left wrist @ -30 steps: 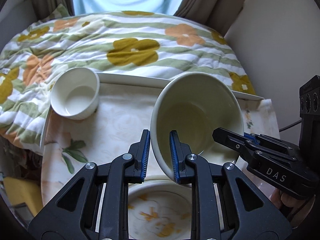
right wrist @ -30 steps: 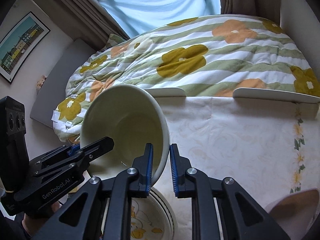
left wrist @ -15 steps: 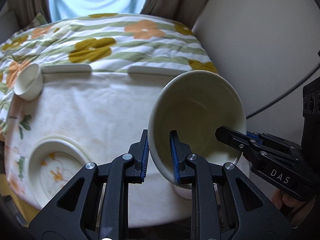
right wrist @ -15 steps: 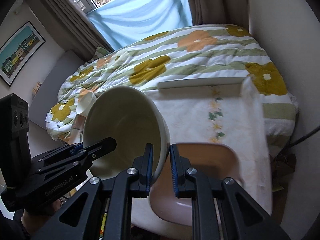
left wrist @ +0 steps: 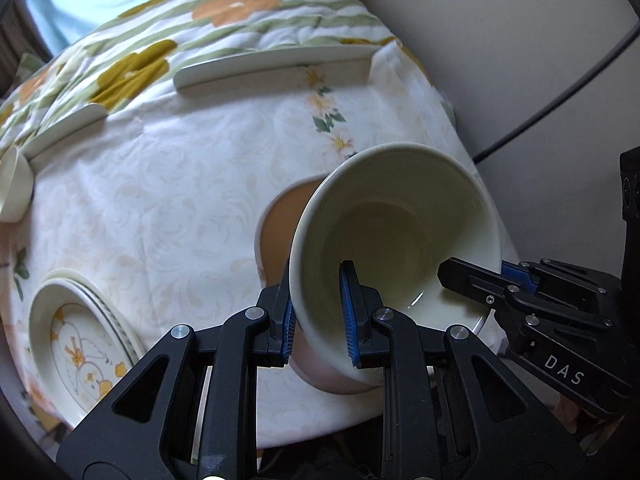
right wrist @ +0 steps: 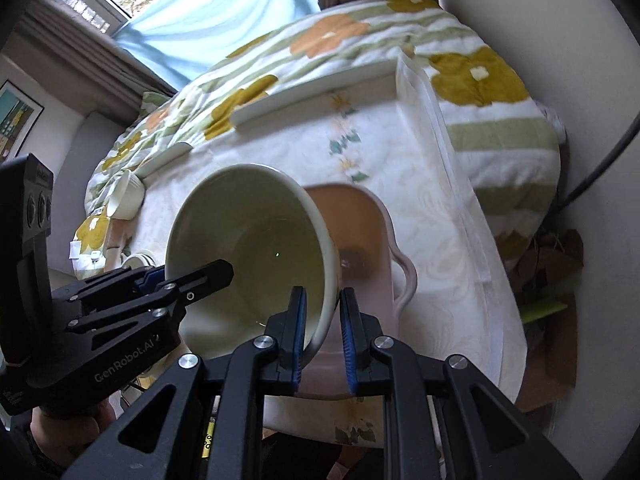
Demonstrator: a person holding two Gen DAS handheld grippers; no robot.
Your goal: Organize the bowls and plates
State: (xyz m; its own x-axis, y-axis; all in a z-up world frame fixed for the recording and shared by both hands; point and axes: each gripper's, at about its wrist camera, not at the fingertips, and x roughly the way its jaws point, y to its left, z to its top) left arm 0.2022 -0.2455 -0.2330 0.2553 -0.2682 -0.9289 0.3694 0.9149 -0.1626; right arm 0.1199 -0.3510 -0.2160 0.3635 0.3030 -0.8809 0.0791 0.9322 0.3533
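Note:
Both grippers hold one large cream bowl [left wrist: 396, 232] by its rim, tilted, with its mouth toward the cameras. My left gripper [left wrist: 318, 320] is shut on the rim's left side; my right gripper [right wrist: 322, 332] is shut on the right side of the cream bowl [right wrist: 248, 248]. Just under it sits a pink dish with handles [right wrist: 368, 240], brown inside, showing beside the bowl in the left wrist view as the pink dish [left wrist: 280, 232]. A stack of plates with a chick pattern [left wrist: 80, 352] lies at the left. A small white cup [left wrist: 14, 188] rests at the far left edge.
The table [left wrist: 180, 200] wears a pale floral cloth; white rails line its far edge. A flowered quilt [right wrist: 360, 40] lies behind. A wall with a black cable [left wrist: 560, 92] stands close on the right. Dried leaves [right wrist: 540, 260] lie on the floor beyond the right table edge.
Both grippers carried the cream bowl to the right across the table, away from the patterned plates, and slightly lower. It now hangs over the pink dish at the right edge.

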